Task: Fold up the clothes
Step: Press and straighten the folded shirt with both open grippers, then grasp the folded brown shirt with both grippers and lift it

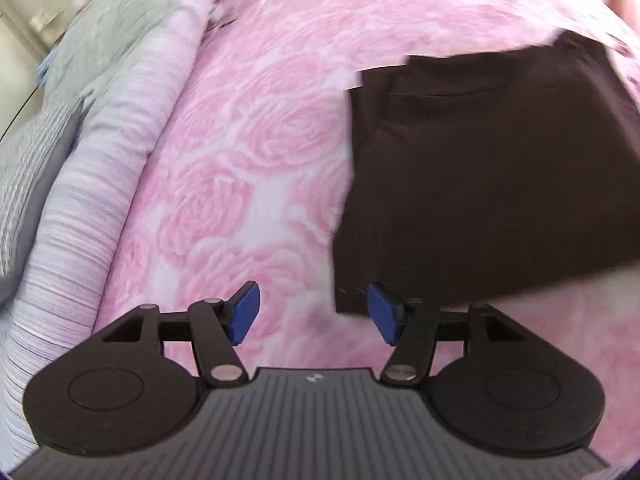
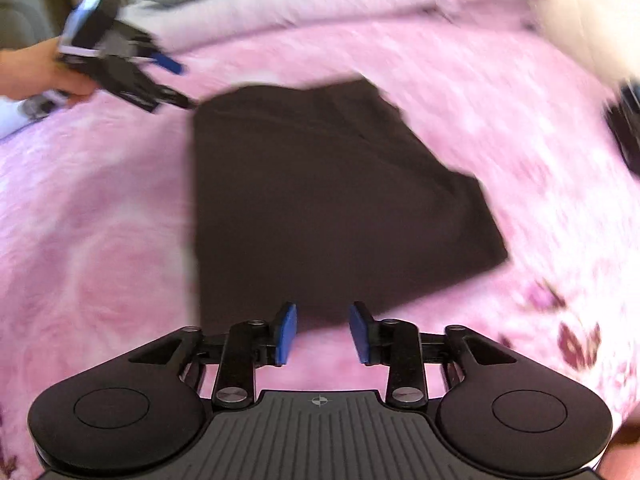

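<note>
On the bed, over a pink rose-print blanket, lies a dark brown garment, folded into a rough rectangle and flat on the blanket. Nothing lifts it.

Left gripper: blue-padded fingers apart, a moderate gap, nothing between them. In the left wrist view the right-hand pad sits in front of the garment's near-left corner, but whether it touches the cloth cannot be told; the gap itself shows only pink blanket. In the right wrist view the same gripper appears top left, carried by a hand, its tips just beside the garment's far-left corner, blurred, contact unclear.

Right gripper: fingers apart, a narrower gap than the left, empty. The tips sit at the garment's near edge; the dark cloth edge shows just beyond the gap, with pink blanket below it. No pinch on the fabric visible.

Garment sits right of centre in the left wrist view, and centre in the right wrist view, with folded layers and a seam line visible near its far edge.

Left of the blanket in the left wrist view, a pale striped quilt is bunched along the bed's side, with grey bedding further back. Right wrist view is heavily motion-blurred at its edges; a dark object at far right is unidentifiable.
</note>
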Tool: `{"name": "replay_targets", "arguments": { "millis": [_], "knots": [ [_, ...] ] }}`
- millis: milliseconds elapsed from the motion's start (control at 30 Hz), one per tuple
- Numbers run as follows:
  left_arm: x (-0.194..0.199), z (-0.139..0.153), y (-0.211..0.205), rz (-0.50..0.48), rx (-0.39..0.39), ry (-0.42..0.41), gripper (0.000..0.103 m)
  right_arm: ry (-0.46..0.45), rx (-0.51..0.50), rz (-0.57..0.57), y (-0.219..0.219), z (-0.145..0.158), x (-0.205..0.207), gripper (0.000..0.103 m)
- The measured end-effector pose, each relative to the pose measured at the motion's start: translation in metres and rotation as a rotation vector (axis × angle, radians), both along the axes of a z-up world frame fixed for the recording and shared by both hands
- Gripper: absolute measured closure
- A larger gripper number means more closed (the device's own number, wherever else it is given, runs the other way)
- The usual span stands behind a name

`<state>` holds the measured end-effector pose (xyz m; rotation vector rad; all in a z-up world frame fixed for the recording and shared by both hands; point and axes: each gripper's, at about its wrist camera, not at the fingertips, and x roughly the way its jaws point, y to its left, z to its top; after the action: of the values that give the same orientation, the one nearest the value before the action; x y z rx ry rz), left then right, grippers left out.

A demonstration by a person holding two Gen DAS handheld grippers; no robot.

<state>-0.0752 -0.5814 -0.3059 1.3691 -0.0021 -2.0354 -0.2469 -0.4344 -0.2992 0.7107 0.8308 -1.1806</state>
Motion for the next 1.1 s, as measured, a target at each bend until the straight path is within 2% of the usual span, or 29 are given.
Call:
{"name": "replay_targets", "arguments": {
  "millis": [67, 100, 233, 333, 433, 567, 767, 867, 1000, 1067, 1100],
  "knots": [
    [0.002, 0.003, 0.018, -0.023, 0.002, -0.006, 0.047, -0.031, -0.020, 0.048, 0.005, 0.005, 0.025, 0.060],
    [0.002, 0.004, 0.026, -0.027, 0.012, -0.007, 0.047, -0.055, -0.007, 0.035, 0.004, 0.004, 0.033, 0.058],
    [0.003, 0.006, 0.059, -0.038, 0.053, 0.013, 0.047, -0.130, 0.160, -0.111, -0.013, -0.010, 0.041, 0.057],
    [0.003, 0.012, 0.084, -0.078, 0.085, 0.054, 0.047, -0.099, 0.237, -0.138, -0.022, -0.011, 0.049, 0.057],
    [0.003, 0.019, 0.101, -0.113, 0.096, 0.060, 0.047, -0.049, 0.283, -0.140, -0.023, -0.005, 0.058, 0.057],
    [0.008, 0.030, 0.116, -0.132, 0.093, 0.057, 0.045, -0.002, 0.282, -0.147, -0.018, 0.011, 0.069, 0.057],
    [0.019, 0.046, 0.137, -0.171, 0.080, 0.062, 0.021, 0.033, 0.242, -0.159, -0.003, 0.035, 0.083, 0.057],
    [0.024, 0.051, 0.143, -0.168, 0.067, 0.063, 0.016, 0.029, 0.223, -0.169, 0.004, 0.049, 0.085, 0.057],
    [0.028, 0.052, 0.146, -0.161, 0.062, 0.056, 0.006, 0.030, 0.216, -0.159, 0.007, 0.050, 0.092, 0.057],
    [0.030, 0.048, 0.148, -0.167, 0.059, 0.031, 0.006, 0.032, 0.217, -0.162, 0.008, 0.047, 0.094, 0.056],
    [0.030, 0.044, 0.149, -0.174, 0.058, 0.017, 0.006, 0.047, 0.209, -0.166, 0.008, 0.044, 0.094, 0.051]
  ]
}}
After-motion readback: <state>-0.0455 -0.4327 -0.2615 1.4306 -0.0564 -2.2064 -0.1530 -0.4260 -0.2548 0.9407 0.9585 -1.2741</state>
